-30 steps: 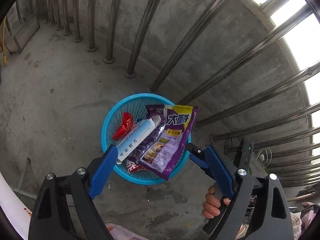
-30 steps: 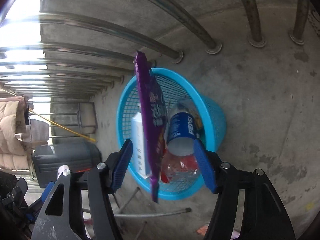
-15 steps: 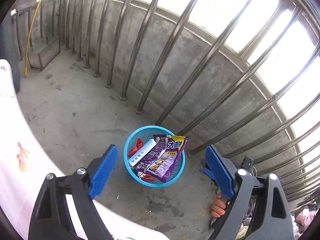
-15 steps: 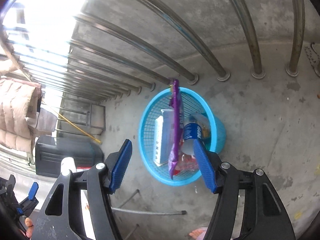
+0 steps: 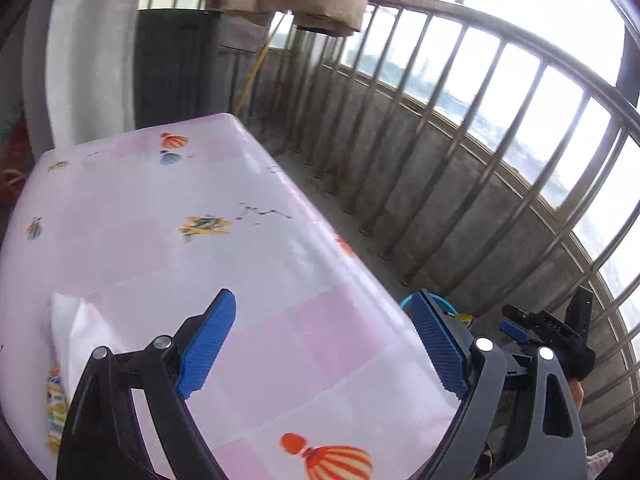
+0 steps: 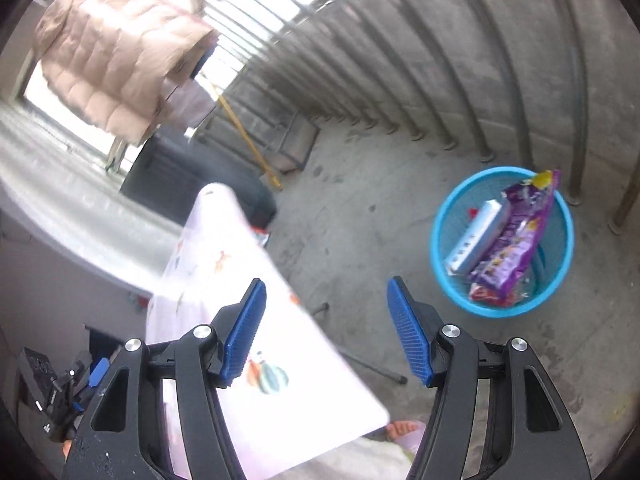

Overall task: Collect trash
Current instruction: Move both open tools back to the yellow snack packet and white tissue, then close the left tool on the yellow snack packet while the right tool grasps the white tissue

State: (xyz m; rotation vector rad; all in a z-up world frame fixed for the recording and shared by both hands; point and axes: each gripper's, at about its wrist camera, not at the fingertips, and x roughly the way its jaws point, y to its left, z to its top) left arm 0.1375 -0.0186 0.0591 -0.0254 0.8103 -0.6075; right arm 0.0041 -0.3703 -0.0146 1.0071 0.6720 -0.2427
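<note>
Trash: purple wrapper (image 6: pixel 514 236) and box (image 6: pixel 476 238) in blue basket (image 6: pixel 560 280) (at two o'clock).
Left hand-held gripper (image 5: pixel 320 344): wide open, empty.
Right hand-held gripper (image 6: pixel 324 330): open, empty.
Desk (image 5: pixel 168 208): one white packet (image 5: pixel 76 340) left, I'd judge.

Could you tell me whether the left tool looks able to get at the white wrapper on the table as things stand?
Probably yes. The left tool is open and empty above the table, and the white wrapper lies uncovered just left of its fingers, nothing between them.

No legible text on any surface
</note>
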